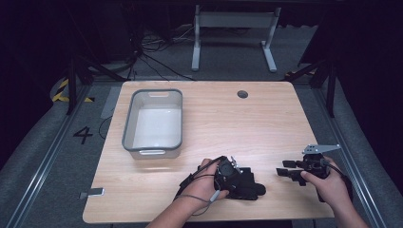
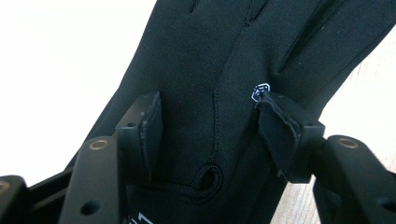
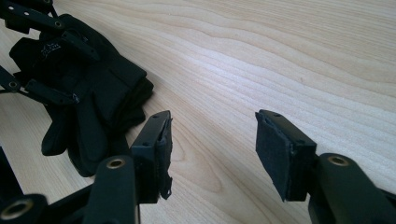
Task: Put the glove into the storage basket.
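A black glove (image 1: 255,190) lies flat near the front edge of the wooden table (image 1: 228,123). My left gripper (image 1: 243,183) reaches onto it from the left. In the left gripper view the glove (image 2: 210,60) runs up between the jaws of the left gripper (image 2: 210,112). The pads (image 2: 152,126) stand on either side of the cuff end, and the fabric is not bunched. My right gripper (image 1: 285,172) rests to the right of the glove, open, pointing left toward it. In the right gripper view the right gripper (image 3: 212,135) has only bare wood between its pads, with the glove (image 3: 93,102) ahead at the left.
A white tub with a grey rim (image 1: 127,124) stands at the back left of the table, with nothing in it. A round cable hole (image 1: 242,94) sits near the far edge. Beyond the table, a white desk frame (image 1: 233,38) and cables lie on the floor.
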Tool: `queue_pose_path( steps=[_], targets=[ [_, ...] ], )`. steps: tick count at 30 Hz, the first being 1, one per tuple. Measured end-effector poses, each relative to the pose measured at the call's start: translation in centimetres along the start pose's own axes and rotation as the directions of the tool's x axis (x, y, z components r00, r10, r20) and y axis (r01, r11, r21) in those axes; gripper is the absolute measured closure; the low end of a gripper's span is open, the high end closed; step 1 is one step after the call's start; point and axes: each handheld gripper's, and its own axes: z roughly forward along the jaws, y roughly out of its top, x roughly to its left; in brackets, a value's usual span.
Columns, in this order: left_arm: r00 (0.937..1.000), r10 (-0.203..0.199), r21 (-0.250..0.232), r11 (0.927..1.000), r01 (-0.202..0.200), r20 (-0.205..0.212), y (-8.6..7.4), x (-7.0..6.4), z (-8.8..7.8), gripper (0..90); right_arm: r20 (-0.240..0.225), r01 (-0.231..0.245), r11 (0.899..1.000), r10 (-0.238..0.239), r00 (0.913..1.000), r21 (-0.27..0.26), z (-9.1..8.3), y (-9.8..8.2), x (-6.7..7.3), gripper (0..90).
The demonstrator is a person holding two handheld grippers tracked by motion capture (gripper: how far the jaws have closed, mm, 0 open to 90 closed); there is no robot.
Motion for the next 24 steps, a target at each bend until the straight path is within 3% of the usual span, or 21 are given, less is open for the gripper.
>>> queue_pose_path(
  steps=[11, 19, 24],
  targets=[
    [0.9982, -0.058, -0.022, 0.9981, 0.058, -0.013, -0.3, 0.2, -0.2, 59.5, -0.005, 0.005, 1.0, -0.005, 1.0, -0.005, 0.0, -0.1, 0.0, 46.9],
    [0.9968, -0.076, -0.023, 0.9969, 0.075, -0.026, -0.1, 0.2, -0.4, 66.5, -0.002, 0.02, 1.0, -0.02, 0.9998, 0.007, 0.1, -0.2, -0.1, 47.6],
    [0.9892, -0.137, -0.022, 0.9902, 0.138, 0.053, -0.3, 0.9, -1.2, 68.2, -0.001, 0.022, 1.0, -0.022, 0.9997, 0.01, -0.1, -0.3, -0.3, 48.6]
  ],
)
